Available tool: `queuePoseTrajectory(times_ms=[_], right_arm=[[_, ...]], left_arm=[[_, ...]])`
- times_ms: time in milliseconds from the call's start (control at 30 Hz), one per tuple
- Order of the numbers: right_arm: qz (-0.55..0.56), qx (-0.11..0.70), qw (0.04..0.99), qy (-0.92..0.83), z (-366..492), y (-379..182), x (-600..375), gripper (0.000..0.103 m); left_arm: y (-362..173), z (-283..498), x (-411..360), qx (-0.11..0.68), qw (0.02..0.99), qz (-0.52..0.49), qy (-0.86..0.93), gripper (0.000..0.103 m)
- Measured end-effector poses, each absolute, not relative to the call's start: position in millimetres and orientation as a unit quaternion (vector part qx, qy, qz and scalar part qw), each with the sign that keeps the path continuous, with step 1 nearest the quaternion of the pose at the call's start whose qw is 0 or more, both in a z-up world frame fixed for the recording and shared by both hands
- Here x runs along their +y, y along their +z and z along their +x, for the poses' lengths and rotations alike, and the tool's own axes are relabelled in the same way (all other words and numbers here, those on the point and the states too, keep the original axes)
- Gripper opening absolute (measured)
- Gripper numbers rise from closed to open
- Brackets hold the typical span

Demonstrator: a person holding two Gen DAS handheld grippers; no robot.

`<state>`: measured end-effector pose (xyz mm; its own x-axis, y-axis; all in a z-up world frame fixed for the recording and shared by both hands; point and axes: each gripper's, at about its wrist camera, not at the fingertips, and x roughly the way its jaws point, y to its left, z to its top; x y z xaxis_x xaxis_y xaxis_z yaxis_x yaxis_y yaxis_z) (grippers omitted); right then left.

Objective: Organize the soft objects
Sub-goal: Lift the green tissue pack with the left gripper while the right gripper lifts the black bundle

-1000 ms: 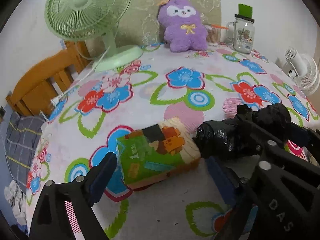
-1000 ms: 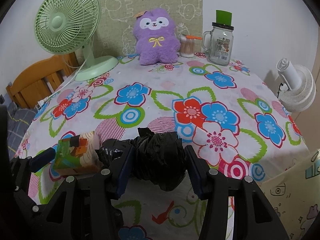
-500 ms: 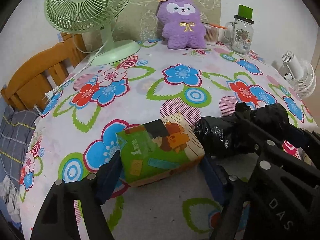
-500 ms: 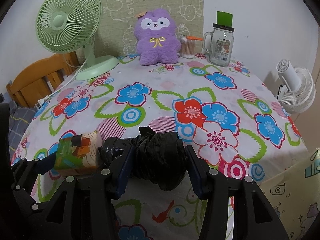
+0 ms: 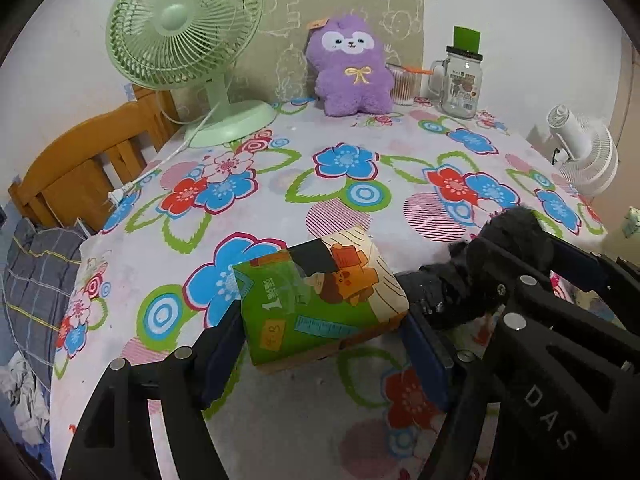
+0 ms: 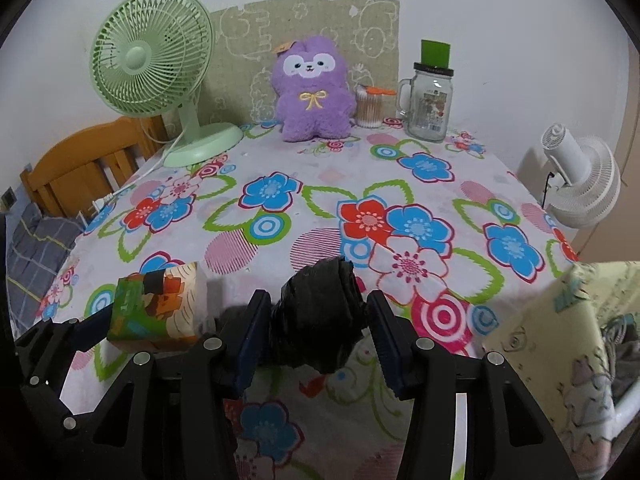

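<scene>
A soft tissue pack [image 5: 320,292] printed in green and orange is held just above the flowered tablecloth [image 5: 344,184], its shadow beneath it. My left gripper [image 5: 322,324] is shut on its two sides. Right beside it, a crumpled black plastic bag [image 6: 320,328] is held off the cloth, with my right gripper [image 6: 318,304] shut on it. The pack [image 6: 160,312] shows at the lower left of the right wrist view, the bag [image 5: 500,248] at the right of the left wrist view. A purple plush toy [image 6: 312,92] sits upright at the table's far edge against the wall.
A green desk fan [image 5: 180,32] stands at the far left, its cord and plug [image 5: 120,196] trailing over the edge. A glass jar [image 6: 430,96] and a cotton swab tub [image 6: 370,108] flank the plush. Beside the table are a wooden chair [image 5: 80,160], a white fan [image 6: 580,176] and a pale patterned container [image 6: 560,340].
The left jaws closed onto the tissue pack. Both grippers then rose a little with the pack and the black bag, which now hang off the cloth.
</scene>
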<state>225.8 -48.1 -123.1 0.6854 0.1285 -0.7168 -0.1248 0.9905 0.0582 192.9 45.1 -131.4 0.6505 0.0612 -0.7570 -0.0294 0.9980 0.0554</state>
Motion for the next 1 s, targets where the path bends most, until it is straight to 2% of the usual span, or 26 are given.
queuePoseTrajectory(times_ms=[600, 633, 700, 767, 933, 967, 1000], right_arm=[[0.022, 0.417, 0.904, 0.091, 213.5, -134.5, -56.7, 0.054], [0.023, 0.422, 0.902, 0.092, 216.5, -137.2, -56.0, 0.056], [0.017, 0.424, 0.900, 0.094, 221.0, -141.2, -53.7, 0.068], [0.004, 0.421, 0.902, 0.093, 223.5, -143.4, -49.5, 0.072], [-0.033, 0.419, 0.903, 0.086, 231.1, -150.6, -39.6, 0.072], [-0.040, 0.420, 0.903, 0.084, 232.3, -151.6, -38.0, 0.071], [-0.048, 0.422, 0.902, 0.083, 233.6, -153.0, -36.1, 0.064]], left_arm=[[-139.8, 165.3, 41.8, 0.423, 0.905, 0.035, 0.030, 0.078], [-140.3, 166.2, 41.8, 0.423, 0.905, 0.036, 0.029, 0.078], [-141.4, 168.9, 41.4, 0.423, 0.905, 0.042, 0.029, 0.078], [-142.9, 171.3, 40.8, 0.421, 0.905, 0.049, 0.030, 0.078], [-147.9, 177.8, 41.4, 0.428, 0.902, 0.050, 0.024, 0.078], [-148.8, 178.5, 41.5, 0.429, 0.902, 0.050, 0.023, 0.078], [-149.8, 179.2, 41.3, 0.430, 0.901, 0.050, 0.021, 0.078]])
